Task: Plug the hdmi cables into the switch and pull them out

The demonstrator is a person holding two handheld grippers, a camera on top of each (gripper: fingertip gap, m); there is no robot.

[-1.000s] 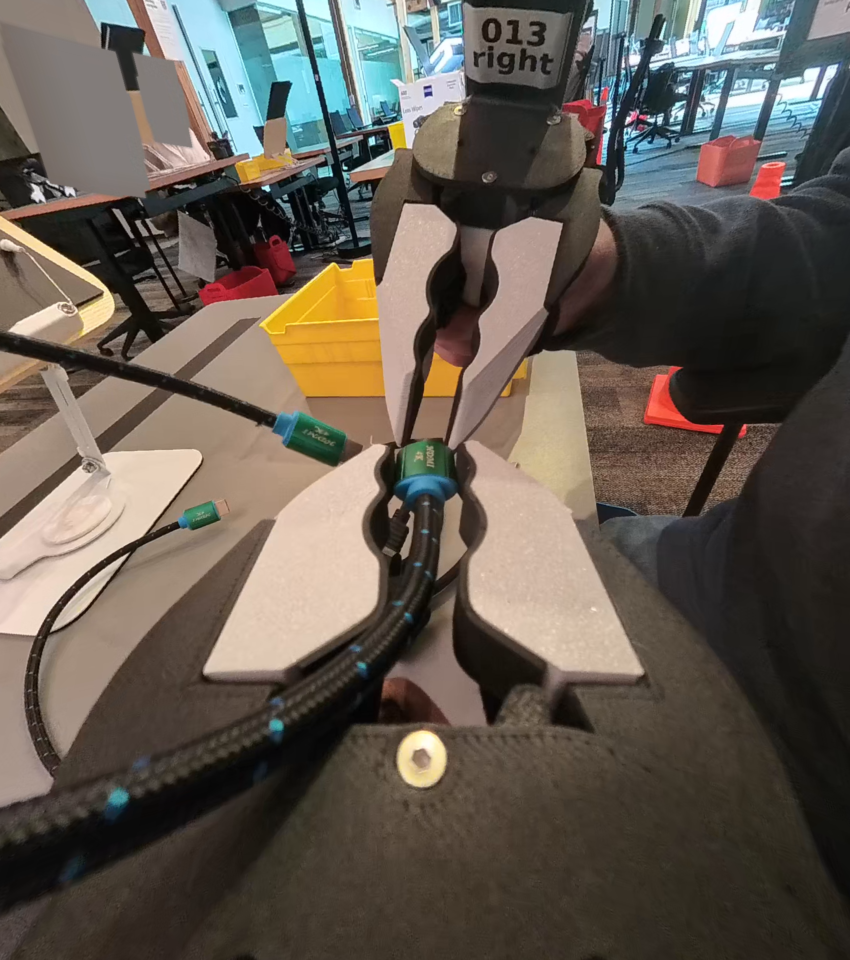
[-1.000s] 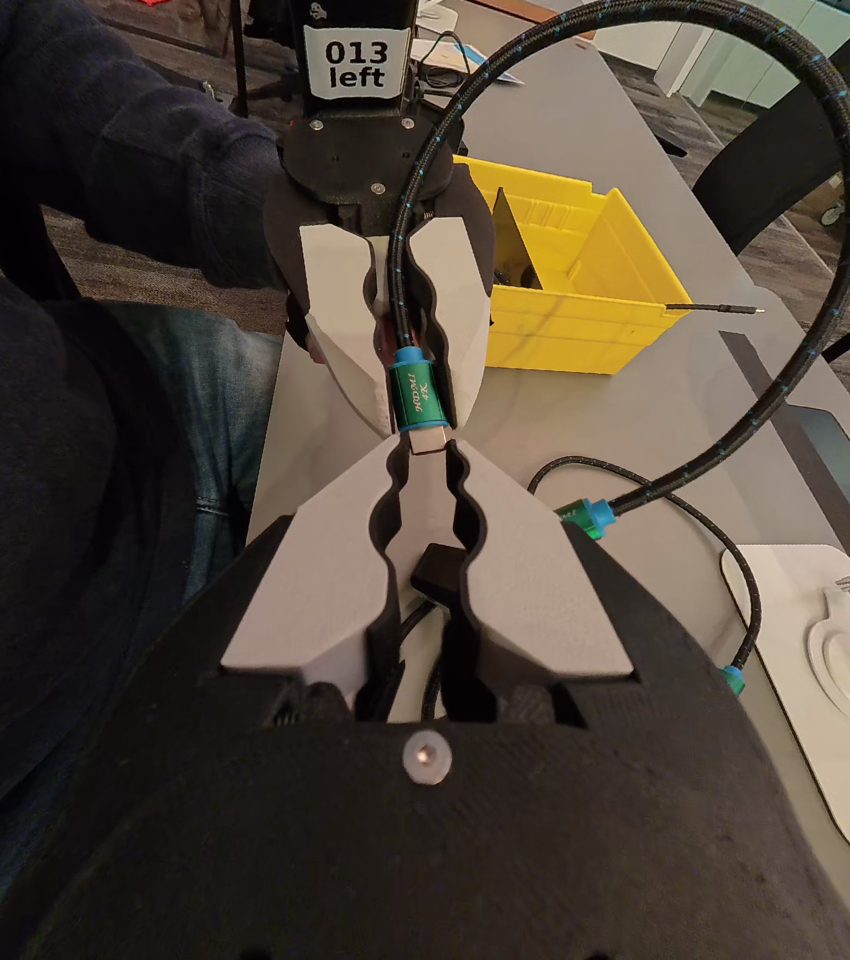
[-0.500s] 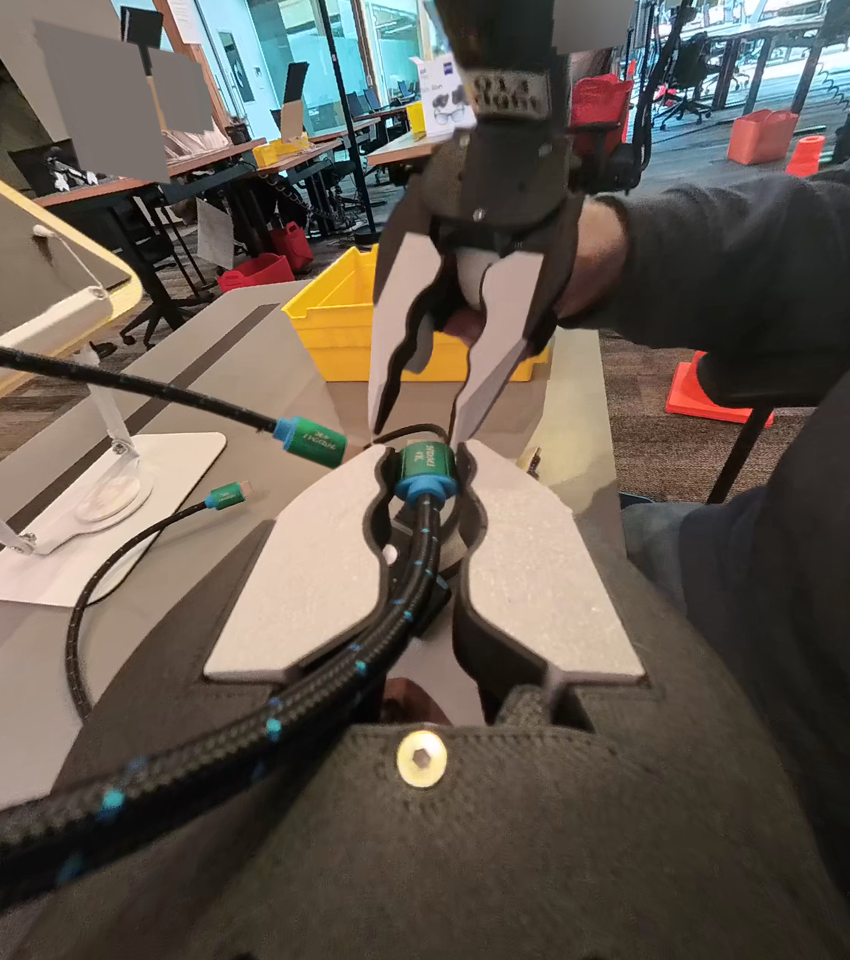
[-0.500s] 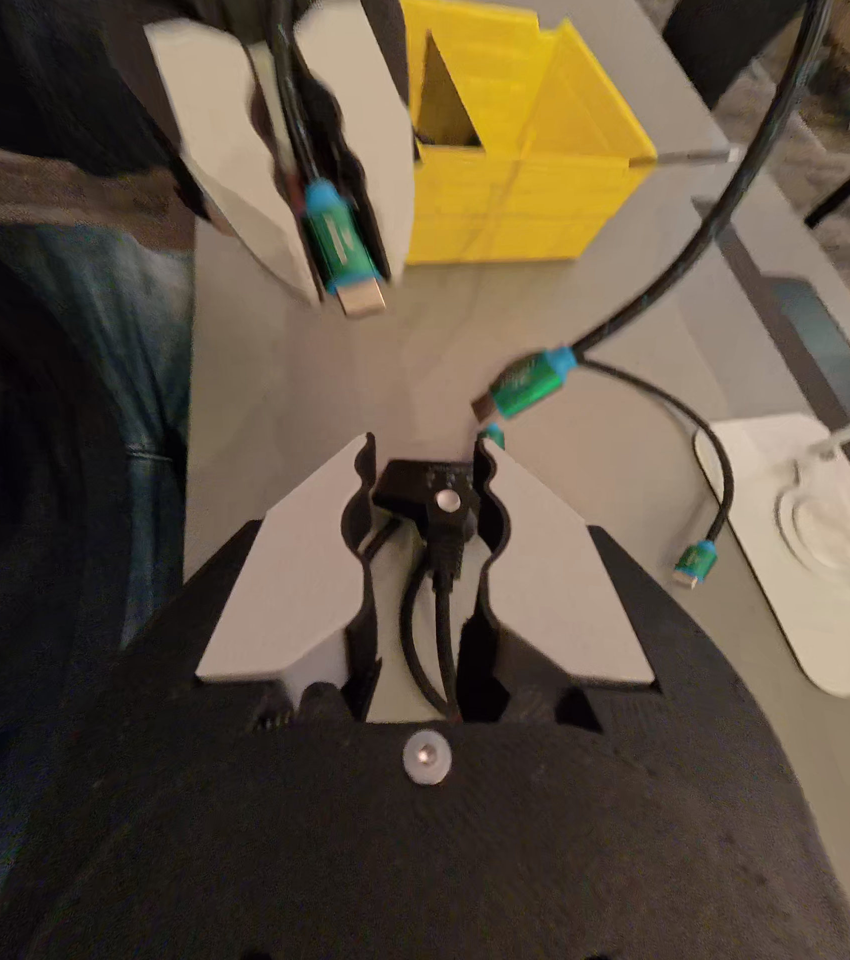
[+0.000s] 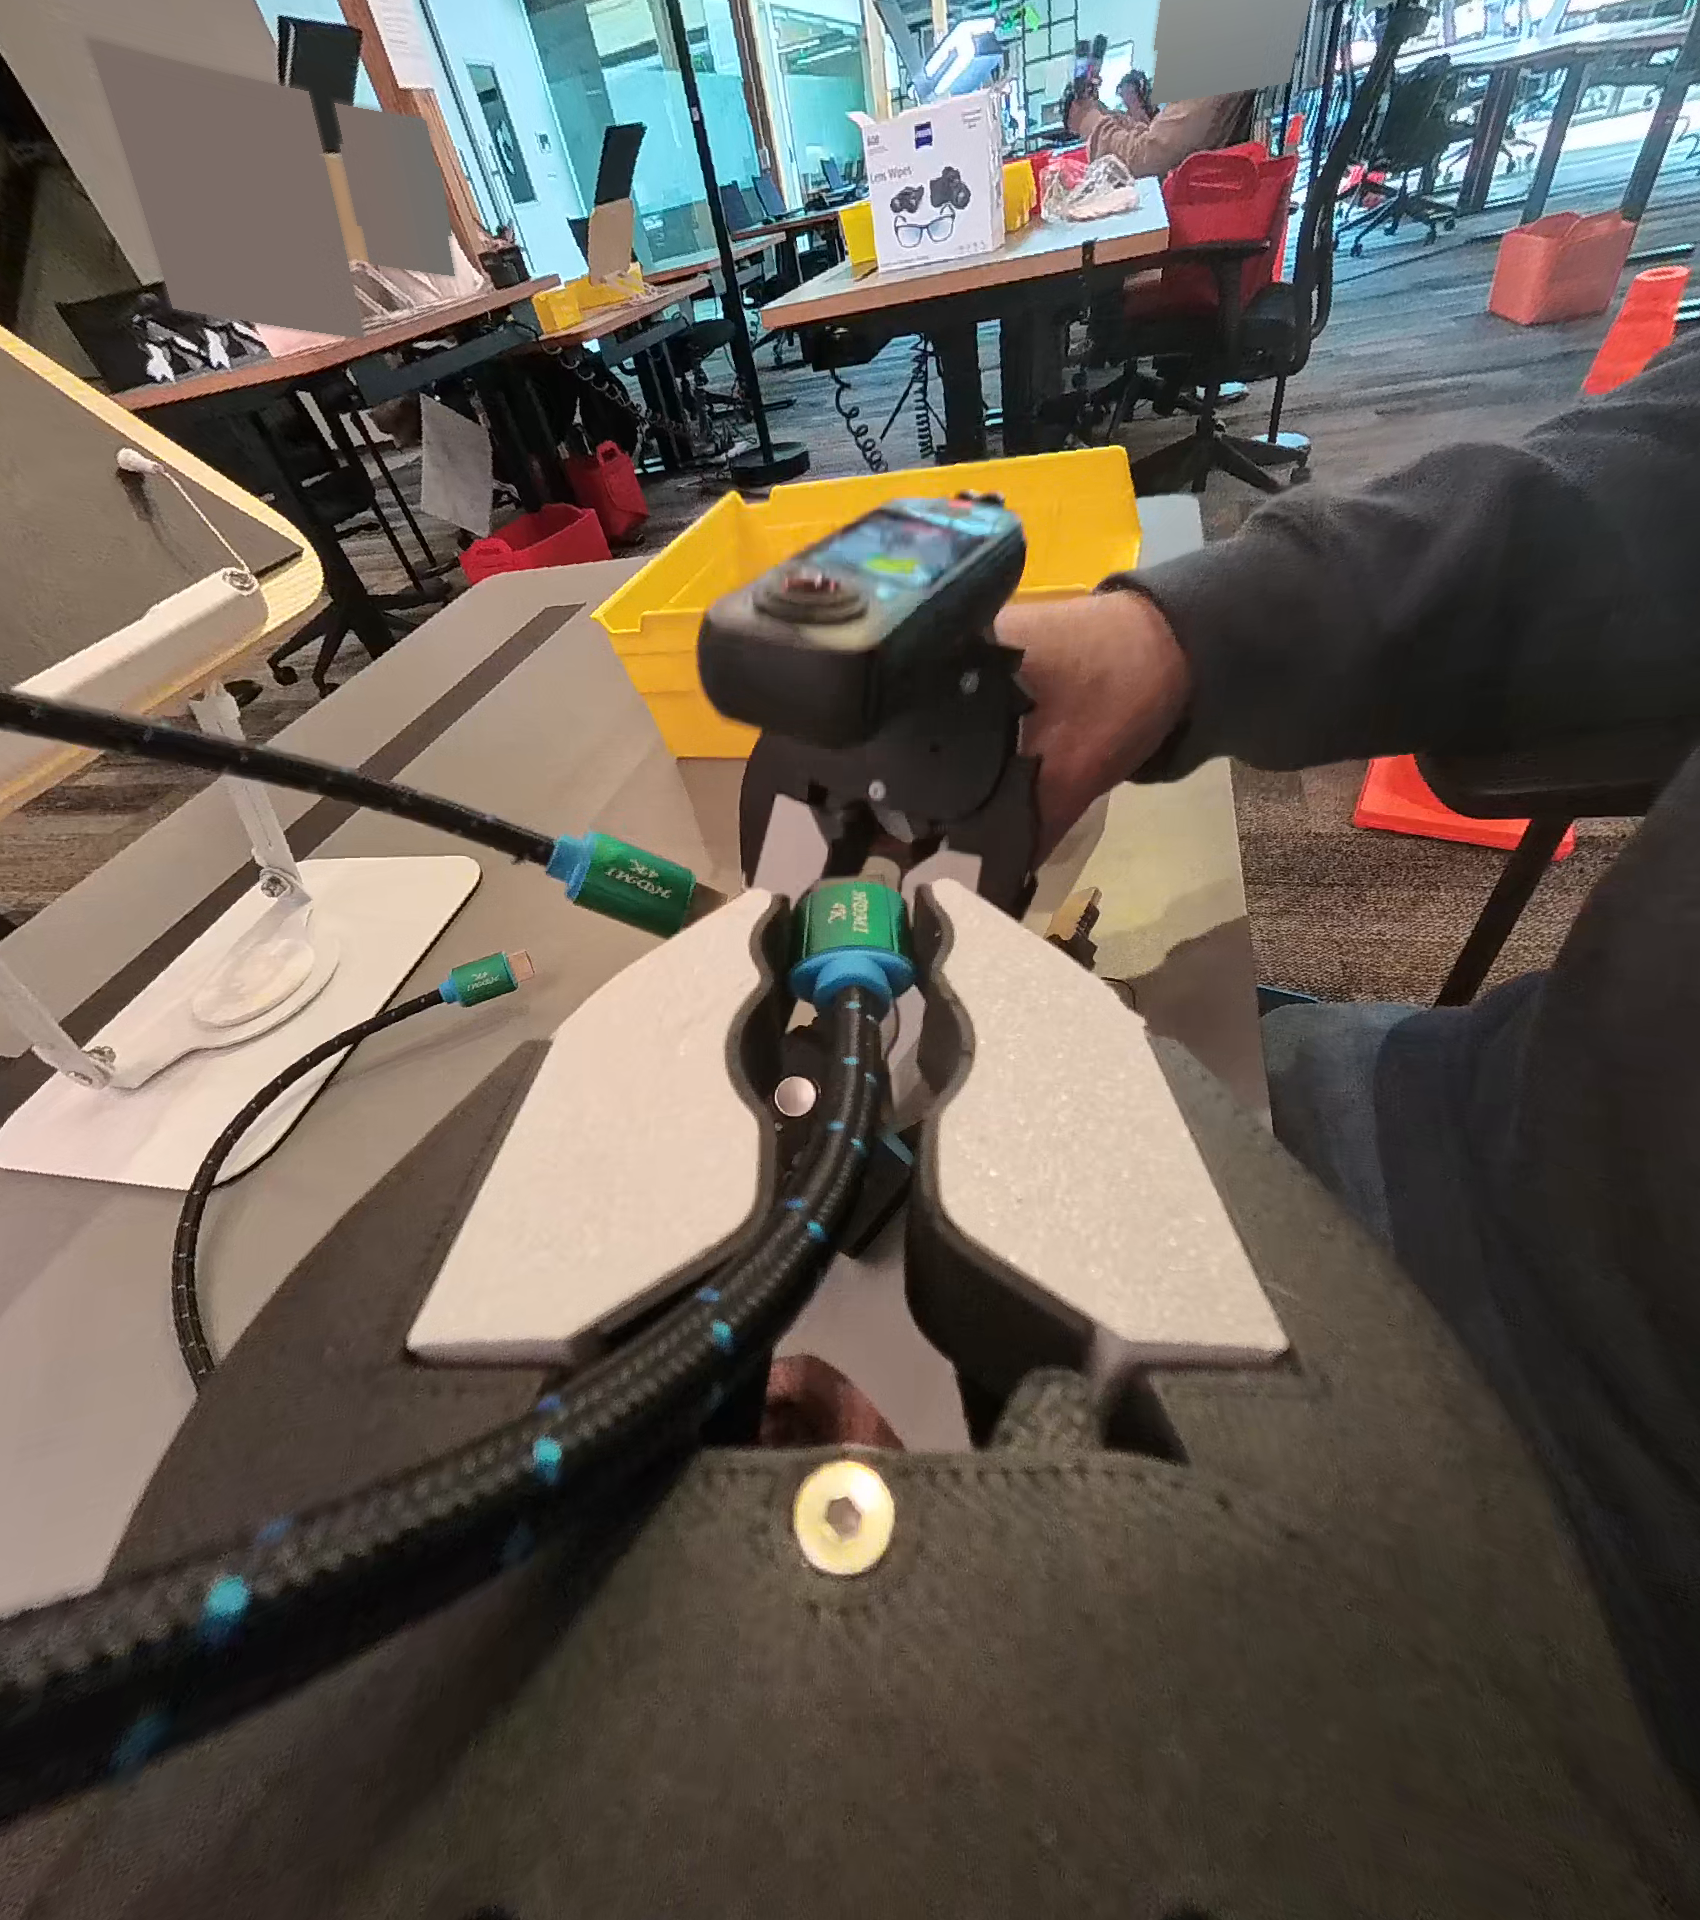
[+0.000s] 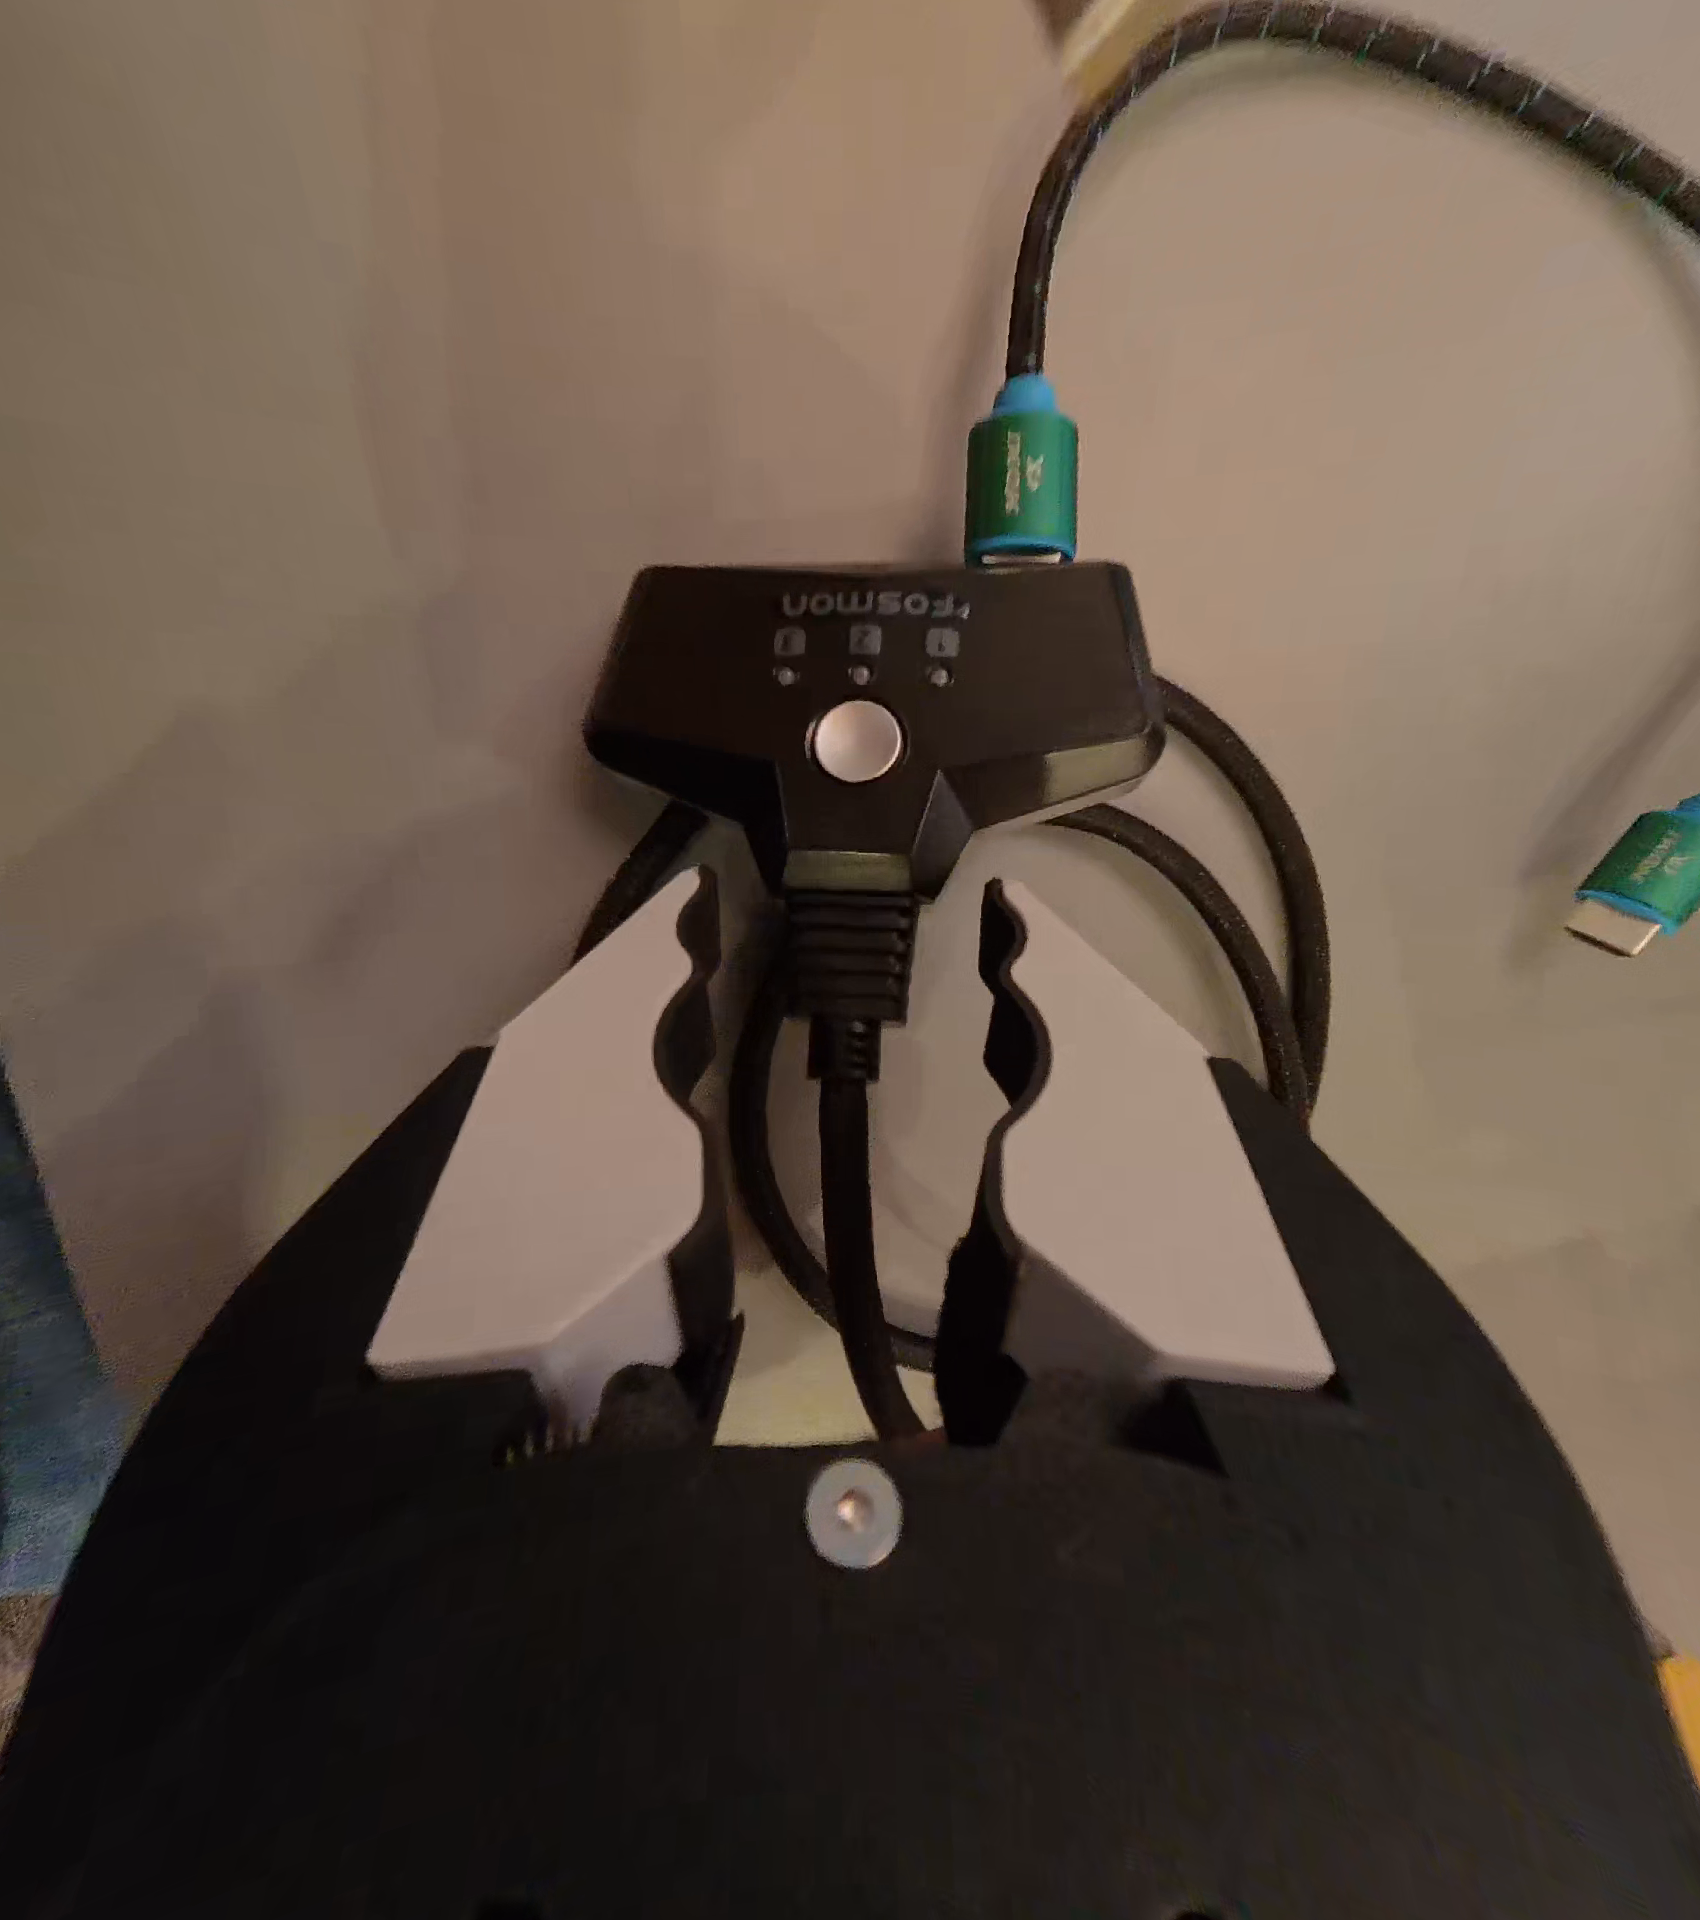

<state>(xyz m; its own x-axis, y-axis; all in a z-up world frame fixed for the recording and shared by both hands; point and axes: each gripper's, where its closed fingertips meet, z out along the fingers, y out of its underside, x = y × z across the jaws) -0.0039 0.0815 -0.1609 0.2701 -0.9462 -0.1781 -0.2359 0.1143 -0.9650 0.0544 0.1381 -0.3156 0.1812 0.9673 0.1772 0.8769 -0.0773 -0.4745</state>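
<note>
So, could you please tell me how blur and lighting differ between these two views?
Left wrist view: bright daylight, sharp green HDMI plug, but the right gripper is motion-blurred. Right wrist view: dim and warm-tinted, the black switch fairly sharp, edges soft.

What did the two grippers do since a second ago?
The right gripper swung away from the left one, tipped down to the table and opened, letting go of the switch, which now lies on the table just past its fingertips. The left gripper stayed shut on its plug. The bin did not move.
</note>
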